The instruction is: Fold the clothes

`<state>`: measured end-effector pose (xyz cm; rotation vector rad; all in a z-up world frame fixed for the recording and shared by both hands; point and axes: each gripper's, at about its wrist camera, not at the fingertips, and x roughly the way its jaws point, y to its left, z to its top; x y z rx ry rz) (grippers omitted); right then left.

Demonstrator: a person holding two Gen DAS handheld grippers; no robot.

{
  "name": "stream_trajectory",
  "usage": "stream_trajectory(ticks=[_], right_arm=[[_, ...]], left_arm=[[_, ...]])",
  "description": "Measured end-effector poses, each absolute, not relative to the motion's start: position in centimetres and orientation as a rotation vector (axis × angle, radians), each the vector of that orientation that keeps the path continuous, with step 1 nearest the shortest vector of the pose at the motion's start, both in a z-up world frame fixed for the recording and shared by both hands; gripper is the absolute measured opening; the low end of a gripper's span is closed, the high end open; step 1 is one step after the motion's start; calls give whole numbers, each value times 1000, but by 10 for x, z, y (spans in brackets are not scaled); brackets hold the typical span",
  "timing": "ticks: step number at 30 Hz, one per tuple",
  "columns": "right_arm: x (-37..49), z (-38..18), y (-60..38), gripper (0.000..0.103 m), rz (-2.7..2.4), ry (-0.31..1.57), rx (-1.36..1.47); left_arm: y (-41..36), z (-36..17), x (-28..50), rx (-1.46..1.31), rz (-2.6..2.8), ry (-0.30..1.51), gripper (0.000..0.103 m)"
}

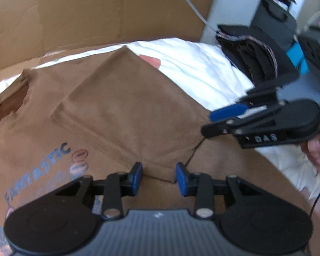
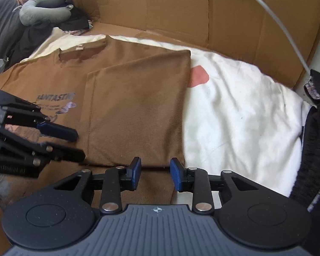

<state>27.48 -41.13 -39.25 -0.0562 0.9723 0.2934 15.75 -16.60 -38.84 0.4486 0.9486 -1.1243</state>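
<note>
Both open grippers, fingers above brown shirt

Left gripper fingers apart, right gripper fingers apart, side by side

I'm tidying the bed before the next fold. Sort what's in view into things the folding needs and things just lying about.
Part of the job:
- brown T-shirt, one side folded over
- left gripper, open
- right gripper, open

Just lying about:
- white sheet
- cardboard
- grey neck pillow
- dark clothes pile
- white cable
</note>
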Motion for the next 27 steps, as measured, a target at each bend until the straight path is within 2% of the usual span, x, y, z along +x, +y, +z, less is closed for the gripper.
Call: stream_trajectory(ticks=[4, 6, 7, 8, 12, 13, 14, 15, 16, 27], right_arm=[[275, -384, -417, 40, 275, 973, -27], [276, -380, -420, 50, 265, 974, -13], [276, -377, -422, 53, 259, 972, -4], [276, -373, -423, 60, 252, 966, 6], [273, -355, -421, 84, 238, 962, 26], [271, -350, -420, 89, 236, 965, 26], [268, -345, -419, 98, 234, 968, 27], [266, -339, -417, 101, 231, 971, 28], [264, -334, -416, 102, 229, 975, 29], [241, -248, -405, 102, 148, 1039, 65]], left_arm=[[-161, -379, 160, 410, -1110, 953, 37], [-160, -375, 162, 396, -1100, 952, 41], [-159, -372, 162, 387, -1092, 952, 49], [-157, -370, 163, 376, -1081, 953, 59], [-152, -358, 165, 368, -1058, 941, 75], [-151, -355, 165, 369, -1056, 941, 81], [-149, -351, 166, 367, -1059, 947, 91], [-148, -348, 167, 364, -1061, 956, 96], [-146, -344, 168, 360, -1061, 965, 100], [-107, -267, 179, 393, -950, 1014, 102]])
